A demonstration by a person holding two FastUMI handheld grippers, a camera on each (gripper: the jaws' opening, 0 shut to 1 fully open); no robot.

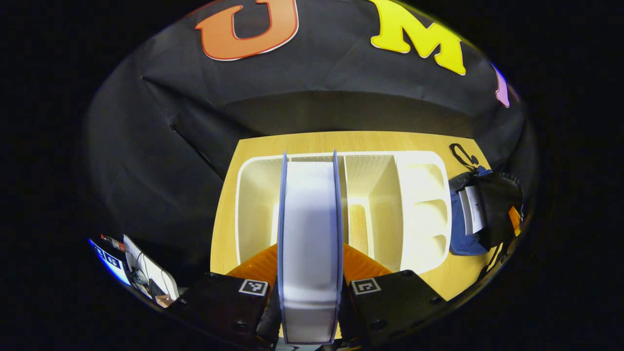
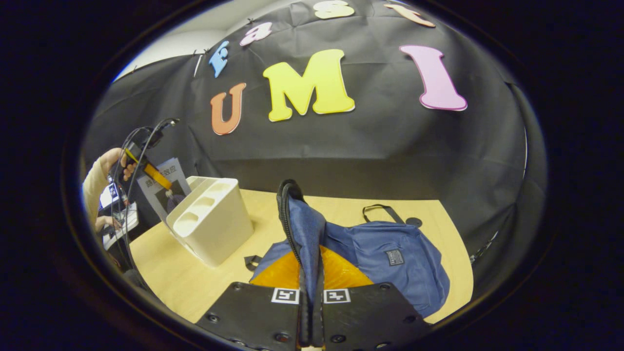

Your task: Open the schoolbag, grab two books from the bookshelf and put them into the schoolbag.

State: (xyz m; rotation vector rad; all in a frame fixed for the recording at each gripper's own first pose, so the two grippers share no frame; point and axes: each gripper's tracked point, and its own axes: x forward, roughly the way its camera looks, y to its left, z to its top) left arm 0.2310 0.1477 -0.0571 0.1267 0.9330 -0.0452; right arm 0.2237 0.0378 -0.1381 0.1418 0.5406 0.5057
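My left gripper [image 1: 310, 273] is shut on a book [image 1: 309, 243] with white pages and grey-blue covers, held fore-edge up above the white bookshelf [image 1: 419, 195]. In the right gripper view the same book [image 2: 163, 187] shows at far left behind the bookshelf [image 2: 214, 224], with a hand [image 2: 105, 163] on the left gripper [image 2: 136, 156]. My right gripper [image 2: 310, 273] is shut on a fold of the blue schoolbag [image 2: 390, 258], lifting its edge [image 2: 304, 224] upright. In the left gripper view the schoolbag [image 1: 460, 239] lies right of the shelf, with something white in its mouth.
The wooden table [image 2: 175, 278] carries shelf and bag; its far edge meets the black cloth wall. A black strap loop [image 2: 378, 209] lies behind the bag. Cables and small gear [image 1: 141, 268] sit off the table's left side.
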